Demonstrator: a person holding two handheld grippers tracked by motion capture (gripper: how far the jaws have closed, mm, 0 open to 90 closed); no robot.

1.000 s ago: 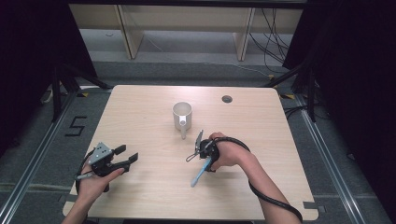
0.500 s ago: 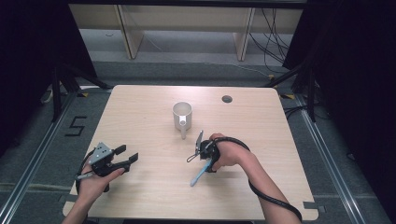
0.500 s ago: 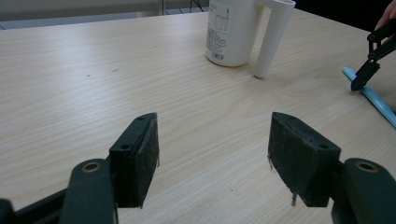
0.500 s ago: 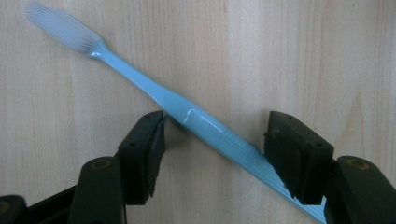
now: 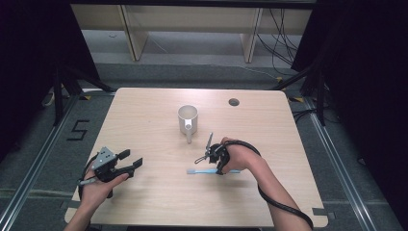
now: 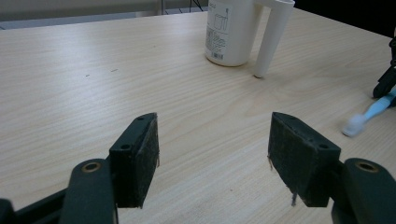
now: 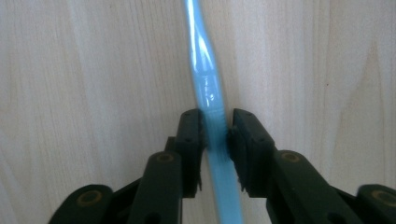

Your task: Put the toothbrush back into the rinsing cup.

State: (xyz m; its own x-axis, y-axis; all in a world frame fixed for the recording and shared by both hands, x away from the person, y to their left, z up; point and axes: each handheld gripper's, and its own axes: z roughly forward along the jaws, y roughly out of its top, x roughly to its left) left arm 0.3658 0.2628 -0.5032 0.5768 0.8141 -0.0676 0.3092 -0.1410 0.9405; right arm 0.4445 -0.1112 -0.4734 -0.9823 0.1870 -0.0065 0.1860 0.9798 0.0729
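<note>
A light blue toothbrush (image 5: 206, 171) lies level across the wooden table (image 5: 159, 207), its white head to the left. My right gripper (image 5: 220, 168) points down at it and is shut on its handle (image 7: 201, 70), jaws pressed to both sides. A white cup (image 5: 187, 118) with a handle stands upright behind it, near the table's middle. My left gripper (image 5: 133, 157) hovers at the front left, open, with nothing between its pads (image 6: 140, 158). The left gripper view has the cup (image 6: 231, 32) ahead and the toothbrush head (image 6: 355, 125) at the right edge.
A round cable hole (image 5: 234, 102) sits in the table's far right part. Shelving (image 5: 192, 29) stands behind the table. A black cable (image 5: 284, 207) trails from the right gripper along the person's forearm.
The right gripper has swung the toothbrush from a slant to level across the table and shifted slightly right. The left gripper has stayed put.
</note>
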